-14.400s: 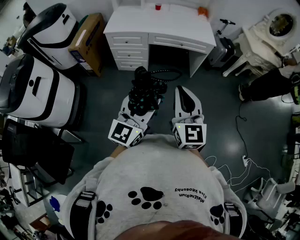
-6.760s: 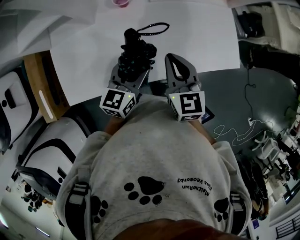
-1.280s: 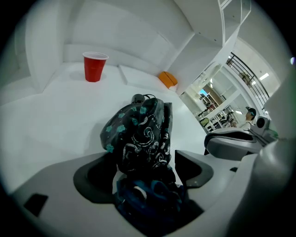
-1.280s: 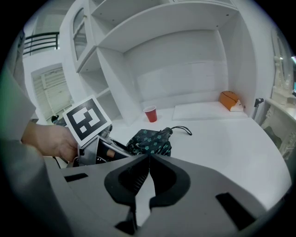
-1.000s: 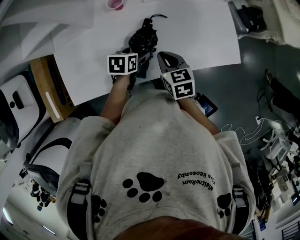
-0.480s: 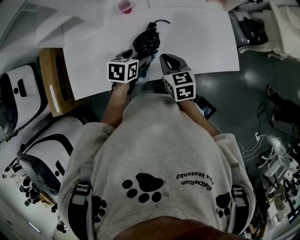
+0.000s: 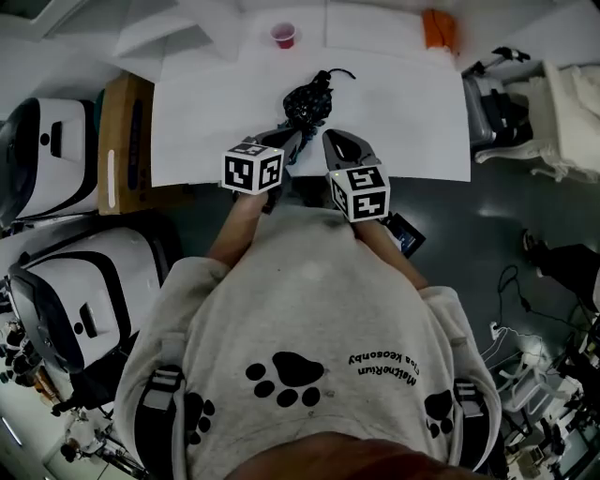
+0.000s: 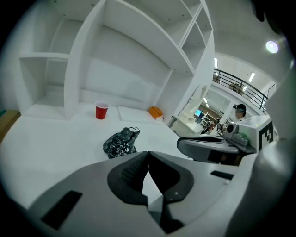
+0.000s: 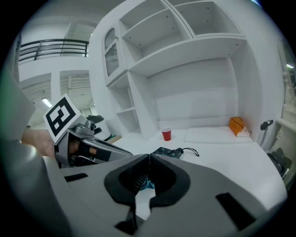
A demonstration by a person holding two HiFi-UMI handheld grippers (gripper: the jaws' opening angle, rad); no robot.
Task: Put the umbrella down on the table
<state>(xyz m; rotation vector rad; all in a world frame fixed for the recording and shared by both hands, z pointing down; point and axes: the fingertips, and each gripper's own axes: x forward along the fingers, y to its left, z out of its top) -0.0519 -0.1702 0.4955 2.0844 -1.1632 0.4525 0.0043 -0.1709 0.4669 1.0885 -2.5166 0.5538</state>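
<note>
The folded black patterned umbrella (image 7: 307,97) lies on the white table (image 7: 403,122), its wrist loop pointing away from me. In the left gripper view the umbrella (image 8: 120,142) rests just beyond my left gripper (image 8: 148,153), whose jaws have just closed with nothing between them. My left gripper (image 7: 288,141) hangs short of the umbrella, near the table's front edge. Beside it, my right gripper (image 7: 336,141) is shut and empty too. The right gripper view has the umbrella (image 9: 170,151) past my right gripper (image 9: 149,157), with the left gripper (image 9: 88,143) at its left.
A red cup (image 7: 283,35) and an orange object (image 7: 436,28) stand at the back of the table. White shelves (image 8: 115,46) rise behind it. A cardboard box (image 7: 127,141) and white machines (image 7: 47,141) stand to the left.
Both grippers have drawn back and up from the umbrella, which stays lying on the table. More of the table and the room has come into the head view.
</note>
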